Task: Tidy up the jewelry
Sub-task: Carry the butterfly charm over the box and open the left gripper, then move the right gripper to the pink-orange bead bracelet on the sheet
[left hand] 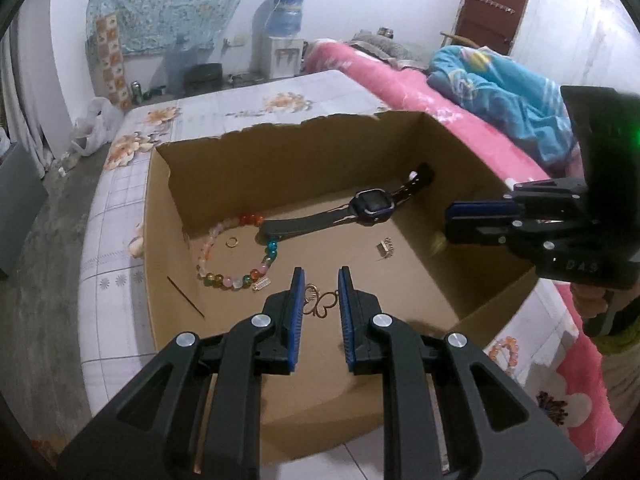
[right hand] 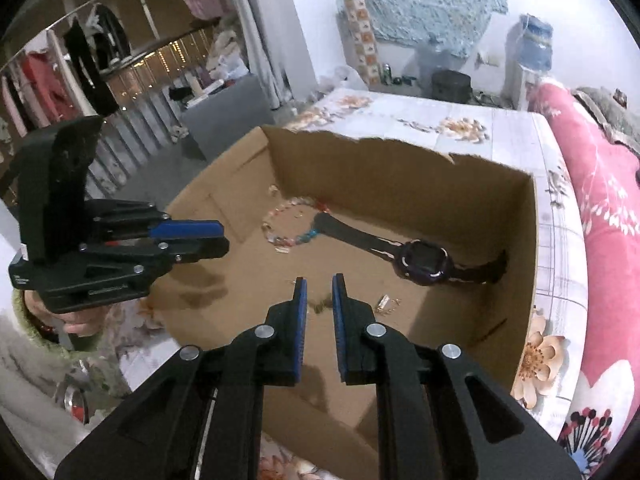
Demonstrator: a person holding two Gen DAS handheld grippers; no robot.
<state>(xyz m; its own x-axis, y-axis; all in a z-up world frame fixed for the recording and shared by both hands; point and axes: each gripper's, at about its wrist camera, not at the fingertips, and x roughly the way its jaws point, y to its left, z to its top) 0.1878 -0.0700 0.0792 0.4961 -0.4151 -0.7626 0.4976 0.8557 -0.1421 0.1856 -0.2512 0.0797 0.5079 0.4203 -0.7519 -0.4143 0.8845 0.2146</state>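
**Hovering Over a Box Already Holding the Jewelry**

Hanging above the open cardboard box (left hand: pixel 168 184), both grippers carry nothing: the left gripper (left hand: pixel 321 280) has its blue pads a narrow gap apart with only air between them, and the right gripper (right hand: pixel 319 288) shows the same small empty gap. Each points steeply down at the box floor, which suggests the pieces have been dropped there on purpose, the walls keeping small items from rolling off the bed.

On the box floor lie the watch (left hand: pixel 372 212), strap stretched flat toward the far corner, and the beaded bracelet (left hand: pixel 236 256) in a loose ring, touching the end of the strap. A small gold ring (left hand: pixel 231 242) sits inside the bracelet's loop; a gold butterfly pendant (left hand: pixel 320 304) lies nearest the left pads, and a small clasp piece (left hand: pixel 385 249) rests apart toward the right wall. Another beaded bracelet (left hand: pixel 506 354) is outside the box on the bedding, probably yet to be gathered.

The box stands on a mattress with a pale floral sheet (left hand: pixel 120 280), beside a pink blanket (left hand: pixel 420 96) and a blue quilt (left hand: pixel 500 92). Beyond are a water dispenser (left hand: pixel 285 32), a brown door (left hand: pixel 496 4) and, in the right wrist view, clothes on a rail (right hand: pixel 80 60)
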